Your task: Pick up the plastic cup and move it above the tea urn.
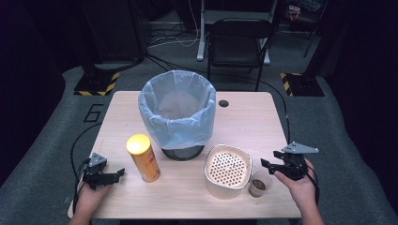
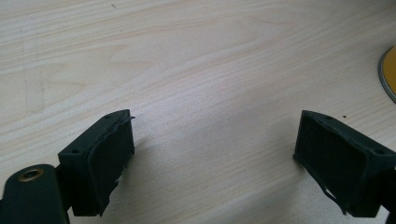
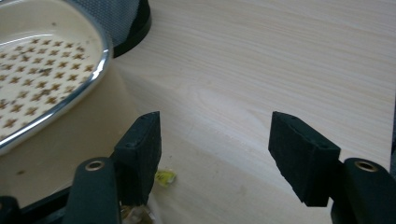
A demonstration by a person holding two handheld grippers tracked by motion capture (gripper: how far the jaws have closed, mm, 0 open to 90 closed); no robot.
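Note:
My left gripper (image 1: 118, 174) rests low over the table's front left corner. In the left gripper view its jaws (image 2: 215, 156) stand wide apart over bare wood. A yellow chips can (image 1: 143, 157) stands upright just right of it, and its lid edge (image 2: 390, 74) shows at the frame's side. My right gripper (image 1: 266, 165) hovers at the front right, above a small clear cup (image 1: 259, 183) with something brown inside. Its jaws (image 3: 215, 156) are apart with nothing between them. A cream container with a perforated lid (image 1: 227, 169) sits left of the cup, close beside the gripper's left jaw (image 3: 46, 60).
A black mesh bin with a pale blue bag liner (image 1: 177, 112) stands at the table's middle, and its base (image 3: 135, 23) shows behind the container. A small yellowish bit (image 3: 166, 177) lies by the right gripper's left jaw. A folding chair (image 1: 239, 40) stands beyond the table's (image 1: 253, 117) far edge.

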